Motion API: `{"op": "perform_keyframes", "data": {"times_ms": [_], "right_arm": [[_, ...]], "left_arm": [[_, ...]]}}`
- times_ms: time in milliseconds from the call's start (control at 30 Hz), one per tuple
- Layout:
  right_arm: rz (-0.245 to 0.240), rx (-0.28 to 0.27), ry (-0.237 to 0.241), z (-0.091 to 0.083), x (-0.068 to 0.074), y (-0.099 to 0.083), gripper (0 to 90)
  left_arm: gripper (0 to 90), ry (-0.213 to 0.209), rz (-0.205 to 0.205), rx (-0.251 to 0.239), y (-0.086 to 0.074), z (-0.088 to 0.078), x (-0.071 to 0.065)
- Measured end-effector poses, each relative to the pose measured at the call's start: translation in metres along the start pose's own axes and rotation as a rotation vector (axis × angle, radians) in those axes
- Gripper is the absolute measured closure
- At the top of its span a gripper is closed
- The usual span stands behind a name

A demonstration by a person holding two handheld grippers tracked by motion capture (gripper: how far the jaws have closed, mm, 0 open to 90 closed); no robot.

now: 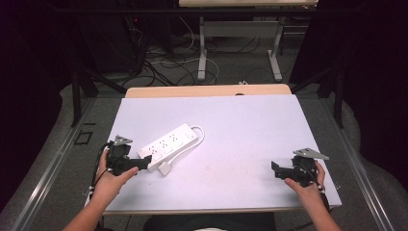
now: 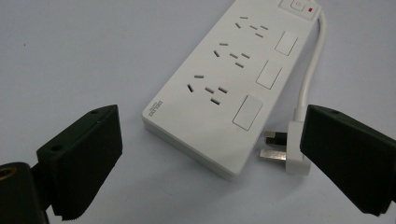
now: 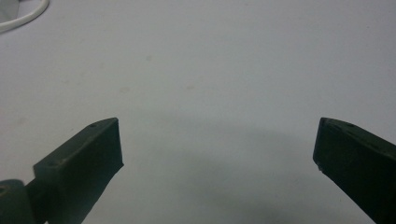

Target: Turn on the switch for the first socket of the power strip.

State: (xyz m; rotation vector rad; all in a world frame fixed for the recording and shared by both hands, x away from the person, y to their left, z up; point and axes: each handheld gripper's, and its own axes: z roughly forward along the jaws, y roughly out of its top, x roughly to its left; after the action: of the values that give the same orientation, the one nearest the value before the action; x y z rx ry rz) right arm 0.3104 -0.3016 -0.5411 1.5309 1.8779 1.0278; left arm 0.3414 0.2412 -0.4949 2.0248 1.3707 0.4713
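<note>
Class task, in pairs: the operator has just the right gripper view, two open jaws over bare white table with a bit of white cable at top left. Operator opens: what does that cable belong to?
Observer: A white power strip lying flat on the table.
Operator: Where is its plug?
Observer: The plug lies on the table beside the strip's near end, in no socket.
Operator: And the other gripper?
Observer: The left gripper points at that end, jaws open, holding nothing.

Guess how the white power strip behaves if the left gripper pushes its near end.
The power strip lies flat and looks rigid, so it would probably slide or pivot, not tip. Its cable looks floppy; the plug would likely drag.
</note>
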Motion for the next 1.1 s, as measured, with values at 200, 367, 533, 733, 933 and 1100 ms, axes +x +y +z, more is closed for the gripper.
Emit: {"op": "perform_keyframes", "data": {"times_ms": [200, 367, 533, 733, 933, 1100], "right_arm": [[0.012, 0.003, 0.001, 0.0, 0.0, 0.0, 0.7], [0.017, 0.003, 0.006, 0.0, 0.002, 0.0, 1.1], [0.016, 0.001, 0.006, -0.001, 0.002, 0.0, 1.3], [0.036, 0.0, 0.013, -0.001, 0.0, 0.0, 2.0], [0.038, 0.004, 0.019, -0.001, 0.001, -0.001, 2.3], [0.043, 0.005, 0.018, -0.001, 0.001, -0.001, 2.5]], "left_arm": [[6.9, -0.006, 0.012, 0.023, 0.008, -0.003, -0.001], [8.4, -0.014, 0.015, 0.045, 0.013, -0.003, -0.002], [10.4, -0.013, 0.021, 0.052, 0.02, -0.005, -0.004], [15.5, -0.001, 0.043, 0.054, 0.031, -0.008, -0.006], [15.6, 0.002, 0.052, 0.035, 0.045, -0.013, -0.008], [16.2, 0.007, 0.065, 0.035, 0.056, -0.017, -0.01]]}}
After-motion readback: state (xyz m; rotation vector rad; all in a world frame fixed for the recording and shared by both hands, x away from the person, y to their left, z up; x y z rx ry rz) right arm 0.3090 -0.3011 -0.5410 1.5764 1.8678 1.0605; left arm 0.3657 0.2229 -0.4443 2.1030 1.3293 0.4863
